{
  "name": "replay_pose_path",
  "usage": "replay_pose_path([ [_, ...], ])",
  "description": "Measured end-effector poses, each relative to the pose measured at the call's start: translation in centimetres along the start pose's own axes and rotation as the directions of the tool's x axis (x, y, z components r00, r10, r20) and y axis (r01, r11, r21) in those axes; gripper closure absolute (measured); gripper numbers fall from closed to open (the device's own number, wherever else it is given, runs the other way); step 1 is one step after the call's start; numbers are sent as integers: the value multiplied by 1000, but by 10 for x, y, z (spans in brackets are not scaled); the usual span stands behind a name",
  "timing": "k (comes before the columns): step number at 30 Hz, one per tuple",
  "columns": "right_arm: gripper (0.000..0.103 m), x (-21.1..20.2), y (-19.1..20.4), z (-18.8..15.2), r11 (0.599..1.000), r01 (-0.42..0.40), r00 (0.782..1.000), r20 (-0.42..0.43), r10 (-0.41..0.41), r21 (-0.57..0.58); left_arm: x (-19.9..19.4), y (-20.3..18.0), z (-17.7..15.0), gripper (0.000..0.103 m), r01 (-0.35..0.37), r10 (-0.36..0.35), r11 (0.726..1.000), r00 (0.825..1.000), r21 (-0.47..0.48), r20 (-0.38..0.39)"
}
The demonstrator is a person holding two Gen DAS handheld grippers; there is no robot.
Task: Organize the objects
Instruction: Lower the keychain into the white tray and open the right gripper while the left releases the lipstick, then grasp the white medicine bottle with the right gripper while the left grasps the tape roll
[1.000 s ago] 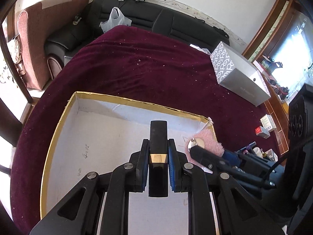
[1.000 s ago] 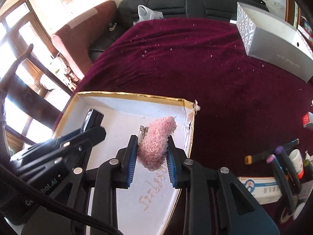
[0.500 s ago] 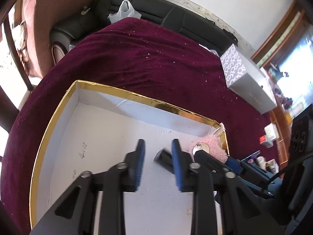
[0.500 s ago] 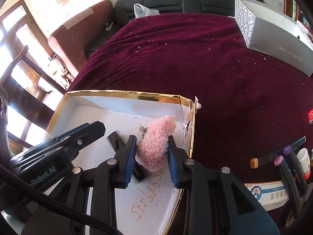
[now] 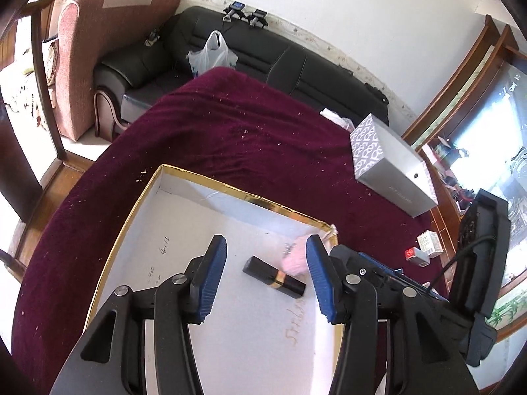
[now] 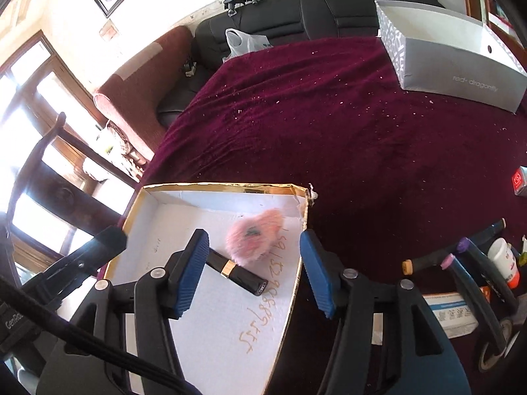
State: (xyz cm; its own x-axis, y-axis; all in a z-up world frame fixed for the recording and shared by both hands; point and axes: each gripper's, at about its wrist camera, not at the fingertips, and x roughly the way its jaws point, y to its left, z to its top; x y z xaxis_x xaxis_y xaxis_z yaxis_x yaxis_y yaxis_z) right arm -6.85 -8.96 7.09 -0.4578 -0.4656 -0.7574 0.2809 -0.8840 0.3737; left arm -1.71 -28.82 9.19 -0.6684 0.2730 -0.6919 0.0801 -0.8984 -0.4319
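In the gold-rimmed box (image 5: 150,194), the black lipstick (image 5: 273,276) and pink fluffy clip (image 6: 255,239) lie beneath the empty, opening left gripper (image 5: 265,276) and right gripper (image 6: 253,270), the floor leftward bare.

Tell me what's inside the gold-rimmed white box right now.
Inside the box lie a black lipstick tube with a gold band and a fluffy pink hair clip, touching. Handwritten digits mark the floor. The near end is hidden by the grippers.
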Motion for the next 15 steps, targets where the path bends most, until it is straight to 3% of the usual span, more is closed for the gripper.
replay_pose_path([
  [8,43,-76,-44,-16,999,-4,998,67,2,32,-23,-50,-25,46,68,-65,992,997,108,-37],
  [11,34,-117,-77,-31,998,50,992,111,-55,47,-17,-83,-41,46,130,-115,980,988,148,-101],
  [15,32,-160,-128,-55,988,110,981,151,-126,107,5,-130,-70,46,205,-165,958,966,203,-199],
])
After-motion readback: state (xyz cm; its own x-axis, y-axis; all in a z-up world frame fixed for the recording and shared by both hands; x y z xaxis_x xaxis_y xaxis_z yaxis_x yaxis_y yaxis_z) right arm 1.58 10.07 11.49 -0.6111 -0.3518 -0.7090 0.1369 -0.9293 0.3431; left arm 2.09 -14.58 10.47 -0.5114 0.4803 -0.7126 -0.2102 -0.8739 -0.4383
